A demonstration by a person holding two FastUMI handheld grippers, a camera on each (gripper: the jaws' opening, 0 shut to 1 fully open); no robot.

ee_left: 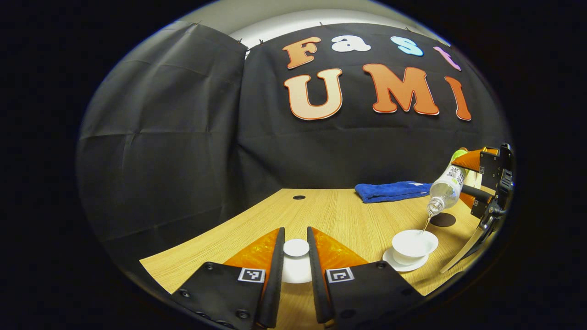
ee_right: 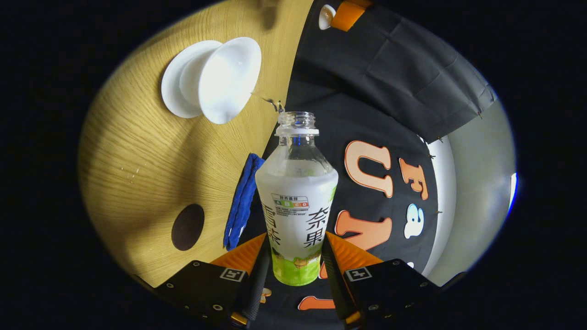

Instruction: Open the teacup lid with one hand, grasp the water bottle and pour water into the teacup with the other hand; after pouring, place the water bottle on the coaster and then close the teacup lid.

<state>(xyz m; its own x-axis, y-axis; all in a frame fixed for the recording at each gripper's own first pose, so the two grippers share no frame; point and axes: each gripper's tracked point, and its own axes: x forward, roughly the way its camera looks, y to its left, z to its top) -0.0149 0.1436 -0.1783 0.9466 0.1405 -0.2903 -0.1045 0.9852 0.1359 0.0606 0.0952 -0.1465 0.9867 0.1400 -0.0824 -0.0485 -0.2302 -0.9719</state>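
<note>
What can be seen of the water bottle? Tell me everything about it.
The water bottle is clear plastic, with a threaded neck, no cap on, and a printed label wrap that is white above and green at the base. The right gripper holds it by its lower body, both fingers pressing on it. It is tilted mouth-down over the teacup, which stands open on its saucer, and a thin stream of water runs from the mouth into the cup. The bottle is off the table, apart from the dark round coaster.

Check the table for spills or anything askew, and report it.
Nothing stands out. The clear plastic water bottle is tilted on purpose, its thin stream landing inside the white porcelain teacup on its saucer. No puddle shows on the wooden table; the folded blue cloth lies flat.
</note>
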